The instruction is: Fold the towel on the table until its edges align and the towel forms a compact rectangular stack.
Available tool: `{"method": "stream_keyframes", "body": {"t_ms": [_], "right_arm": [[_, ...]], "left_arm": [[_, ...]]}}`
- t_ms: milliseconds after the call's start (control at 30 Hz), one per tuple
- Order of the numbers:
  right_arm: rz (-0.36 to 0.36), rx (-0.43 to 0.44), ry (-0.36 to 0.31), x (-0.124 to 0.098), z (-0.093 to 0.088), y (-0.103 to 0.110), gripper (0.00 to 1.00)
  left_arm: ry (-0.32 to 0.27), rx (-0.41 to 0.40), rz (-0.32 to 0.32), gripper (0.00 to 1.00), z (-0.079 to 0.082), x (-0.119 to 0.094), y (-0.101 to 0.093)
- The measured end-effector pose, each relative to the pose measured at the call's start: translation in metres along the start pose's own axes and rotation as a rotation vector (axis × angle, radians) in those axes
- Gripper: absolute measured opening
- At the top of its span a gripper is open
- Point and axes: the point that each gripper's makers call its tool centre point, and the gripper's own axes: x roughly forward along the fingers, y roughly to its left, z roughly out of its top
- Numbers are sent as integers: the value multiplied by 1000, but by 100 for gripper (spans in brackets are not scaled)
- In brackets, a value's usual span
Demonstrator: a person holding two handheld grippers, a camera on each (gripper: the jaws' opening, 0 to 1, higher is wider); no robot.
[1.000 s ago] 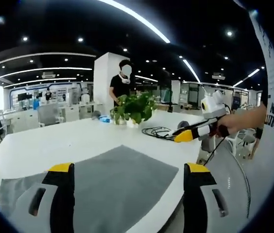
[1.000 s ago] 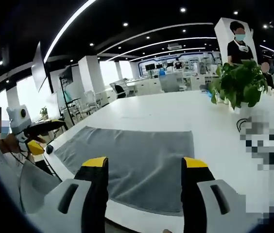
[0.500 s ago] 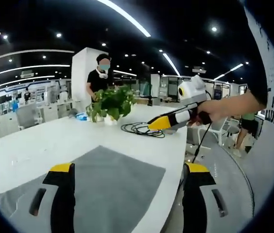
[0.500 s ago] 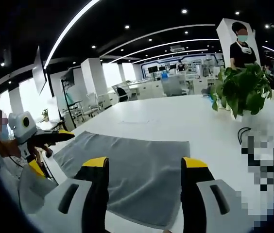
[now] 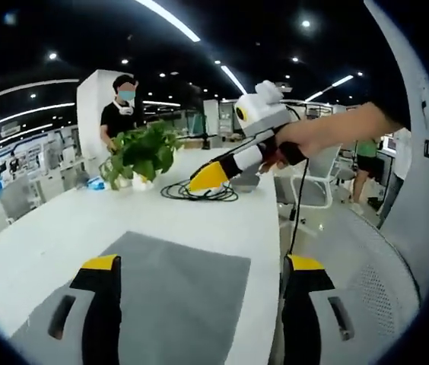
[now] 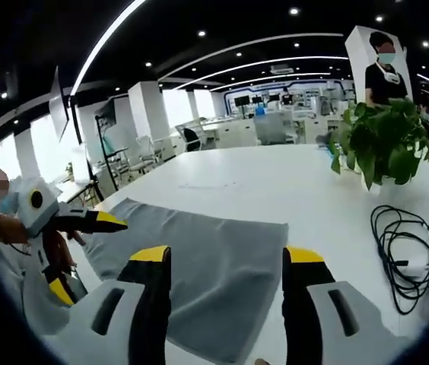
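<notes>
The grey towel [image 6: 199, 266] lies flat and unfolded near the edge of the white counter [image 6: 275, 182], and both the left gripper [image 5: 195, 304] and the right gripper [image 6: 218, 304] are above it with their fingers wide apart and holding nothing. The main risk, I think, is that the two grippers pinch corners at different depth, so the fold comes crooked and the edges do not align. A pull toward the counter edge could also drag the towel off, and the black cable [image 6: 401, 247] and the potted plant [image 6: 378, 144] stand not far behind.
</notes>
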Motion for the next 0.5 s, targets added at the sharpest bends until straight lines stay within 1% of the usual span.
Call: {"method": "stream_keyframes", "body": {"t_ms": [100,167,233,367,400,500], "right_arm": [[7,-11,6,7,4,-5,58],[9,-10,0,10,6,-8,57],[11,-7,-1,14,8,-10,57],[15,-8,11,22,5,-13,57],[16,-7,17,26,4,-18,57],[20,-6,25,33,5,-22,56]], "left_arm": [[13,-1,-31,89,-2,13,-7],[48,4,-53,87,-10,21,-12],[70,11,-74,87,-18,29,-16],[80,0,-92,86,-21,38,-21],[81,1,-94,85,-22,42,-21],[104,14,-108,84,-28,49,-24]]}}
